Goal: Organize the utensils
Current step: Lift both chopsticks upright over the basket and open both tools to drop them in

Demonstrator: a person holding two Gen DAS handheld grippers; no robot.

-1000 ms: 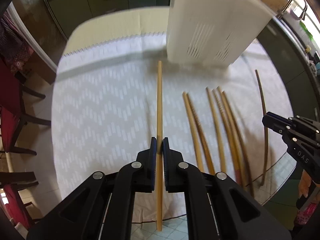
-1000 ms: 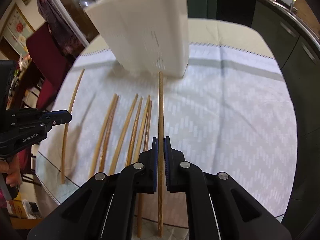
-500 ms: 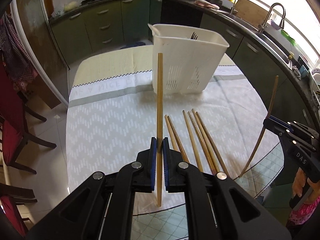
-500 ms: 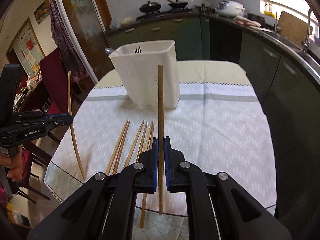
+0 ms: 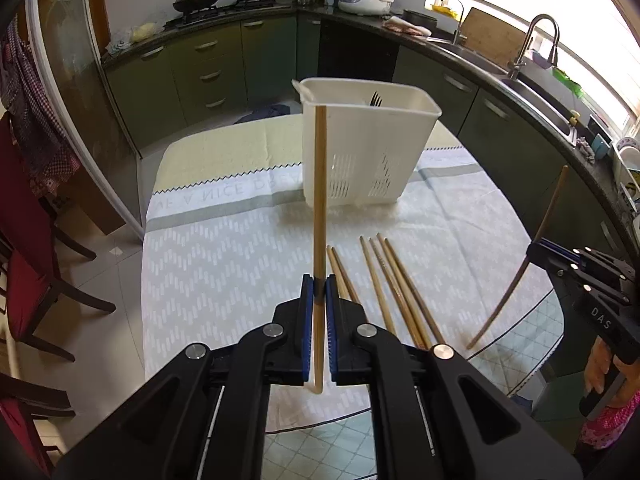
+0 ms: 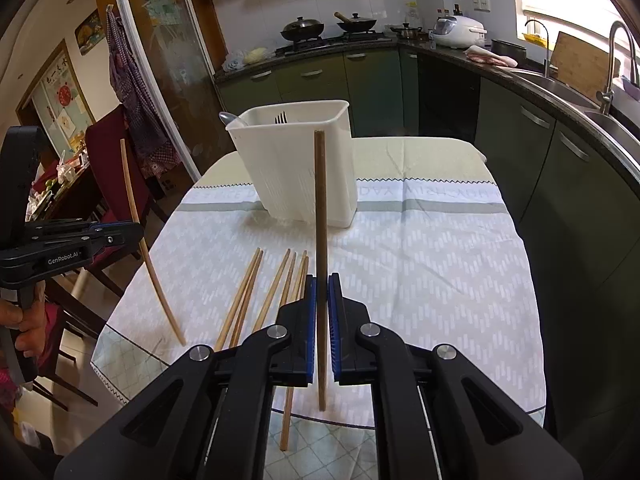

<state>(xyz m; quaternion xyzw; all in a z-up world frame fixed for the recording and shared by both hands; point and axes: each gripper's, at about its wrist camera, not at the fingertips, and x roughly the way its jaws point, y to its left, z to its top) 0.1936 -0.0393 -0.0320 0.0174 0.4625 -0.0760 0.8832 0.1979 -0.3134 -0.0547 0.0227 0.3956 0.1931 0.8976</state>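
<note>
Chopsticks are the job: the left gripper pinches a pale chopstick upright, five loose chopsticks lie on the tablecloth, and the right gripper pinches a darker chopstick. Carry each over the white utensil caddy, tip down, releasing only inside; its compartments seem hidden.

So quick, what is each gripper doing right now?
Left gripper: shut on a light chopstick.
Right gripper: shut on a dark chopstick.
</note>
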